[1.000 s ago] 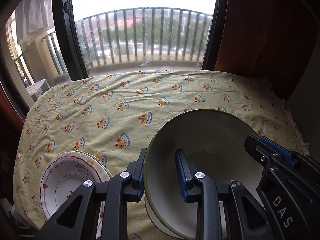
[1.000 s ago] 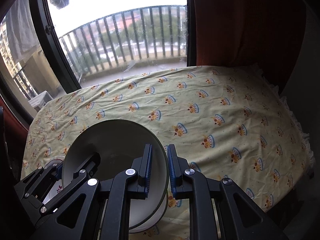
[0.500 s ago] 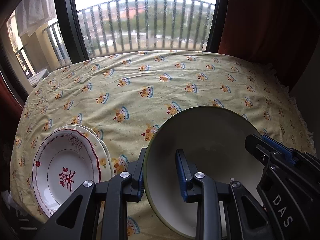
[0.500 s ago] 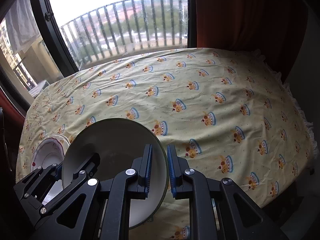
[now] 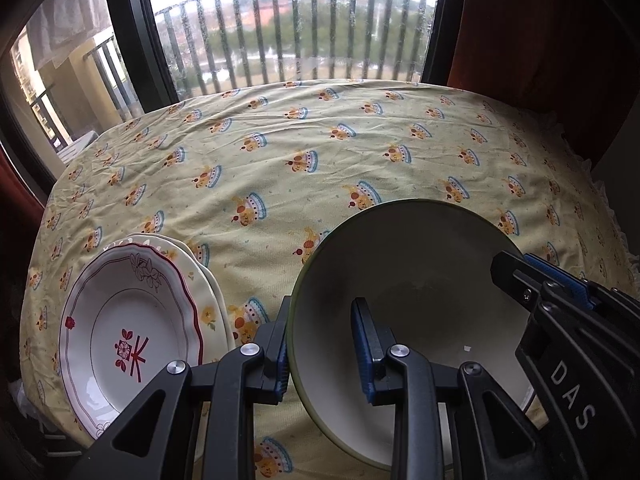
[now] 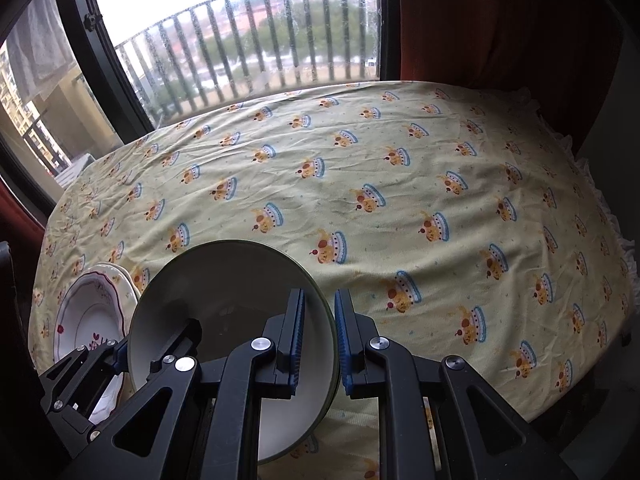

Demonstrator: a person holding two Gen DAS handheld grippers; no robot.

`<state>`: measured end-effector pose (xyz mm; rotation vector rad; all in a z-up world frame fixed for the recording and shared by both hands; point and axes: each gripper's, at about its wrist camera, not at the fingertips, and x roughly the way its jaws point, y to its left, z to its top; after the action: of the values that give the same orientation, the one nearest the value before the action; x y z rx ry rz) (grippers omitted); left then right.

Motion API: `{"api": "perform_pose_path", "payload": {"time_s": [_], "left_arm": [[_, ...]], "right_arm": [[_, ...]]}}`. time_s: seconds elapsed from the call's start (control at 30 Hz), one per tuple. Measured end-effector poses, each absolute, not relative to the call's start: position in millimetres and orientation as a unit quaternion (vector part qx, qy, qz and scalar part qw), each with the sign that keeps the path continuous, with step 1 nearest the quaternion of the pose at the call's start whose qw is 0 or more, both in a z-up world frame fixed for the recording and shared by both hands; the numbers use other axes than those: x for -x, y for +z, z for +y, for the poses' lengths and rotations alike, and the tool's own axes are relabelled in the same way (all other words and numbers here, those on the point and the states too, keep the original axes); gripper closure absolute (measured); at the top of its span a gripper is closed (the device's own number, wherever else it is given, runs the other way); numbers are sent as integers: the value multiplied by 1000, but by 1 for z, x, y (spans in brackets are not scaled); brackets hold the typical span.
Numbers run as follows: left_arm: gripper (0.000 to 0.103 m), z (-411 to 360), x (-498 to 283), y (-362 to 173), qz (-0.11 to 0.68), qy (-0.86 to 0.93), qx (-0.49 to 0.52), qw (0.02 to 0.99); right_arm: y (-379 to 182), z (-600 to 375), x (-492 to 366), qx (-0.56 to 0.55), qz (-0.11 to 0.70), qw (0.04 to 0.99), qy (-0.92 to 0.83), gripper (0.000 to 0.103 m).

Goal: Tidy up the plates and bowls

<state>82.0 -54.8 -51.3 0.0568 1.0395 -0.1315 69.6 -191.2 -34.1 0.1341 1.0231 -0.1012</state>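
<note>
A large cream bowl with a green rim (image 5: pixel 416 280) is held in the air above the table by both grippers. My left gripper (image 5: pixel 322 348) is shut on its left rim, one finger inside and one outside. My right gripper (image 6: pixel 318 344) is shut on the bowl's right rim (image 6: pixel 224 304); it also shows at the right of the left wrist view (image 5: pixel 560 320). A white plate with a red scalloped edge (image 5: pixel 128 332) lies on a cream plate (image 5: pixel 208 288) at the table's front left, left of the bowl, and shows in the right wrist view (image 6: pixel 90 312).
The table carries a yellow cloth with crown prints (image 5: pixel 320 152). A window with a balcony railing (image 5: pixel 300 36) stands behind it, and a dark red curtain (image 6: pixel 500 20) hangs at the right. The cloth's frilled edge (image 6: pixel 616 216) drops off at the right.
Both grippers have lifted the green-rimmed bowl off the white bowl it sat on, which is out of sight now. The views have drawn back a little from the table.
</note>
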Motion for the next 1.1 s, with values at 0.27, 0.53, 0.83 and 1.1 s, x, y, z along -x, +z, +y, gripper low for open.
{"api": "perform_pose_path", "payload": {"time_s": [0.27,0.53,0.83,1.1], "left_arm": [[77,-51,-86,-50,502,-69,-11,862],[48,-44,-92,-44,511,-94,-6,854],[24,-22,-100,-47,526,-154,31,836],[25,-20,-102,-66,547,-189,36,815]], "right_arm": [[-36,-184,-73,-41,492,868,-52,77],[-32,-178,-74,-59,495,866,-44,43],[-22,-162,-76,-54,504,859,-67,24],[-32,-158,-66,-70,512,849,-109,23]]}}
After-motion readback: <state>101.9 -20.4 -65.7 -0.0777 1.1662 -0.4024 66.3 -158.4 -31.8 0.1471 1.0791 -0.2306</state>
